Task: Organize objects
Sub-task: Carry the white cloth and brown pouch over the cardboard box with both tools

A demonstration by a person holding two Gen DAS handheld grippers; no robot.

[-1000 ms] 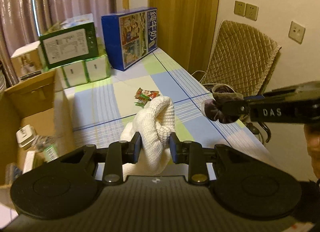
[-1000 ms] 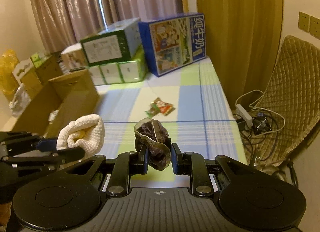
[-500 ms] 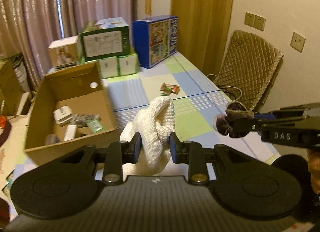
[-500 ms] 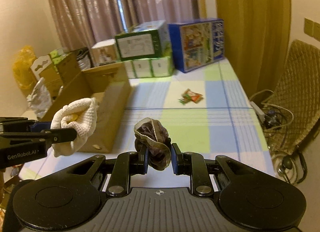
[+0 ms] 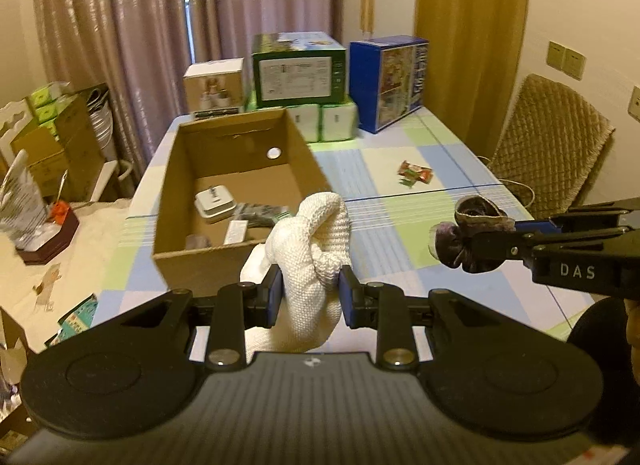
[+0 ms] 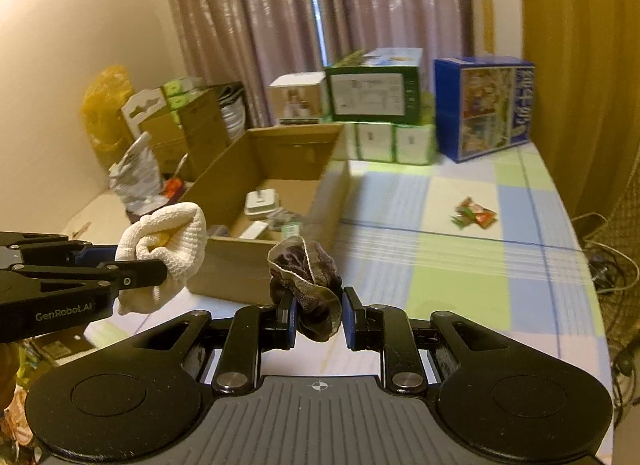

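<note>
Nearest, left gripper clamped on a bunched white knitted cloth, held in the air above the checked blue-green-white tablecloth. Alongside to the right, right gripper pinched shut on a crumpled dark purple fabric piece, likewise off the table. Just beyond both, an open brown cardboard box holding a small white container and some packets. Farther right on the cloth, a red-and-green snack wrapper lying alone. At the far edge, a tall blue printed carton beside stacked green-and-white cartons
</note>
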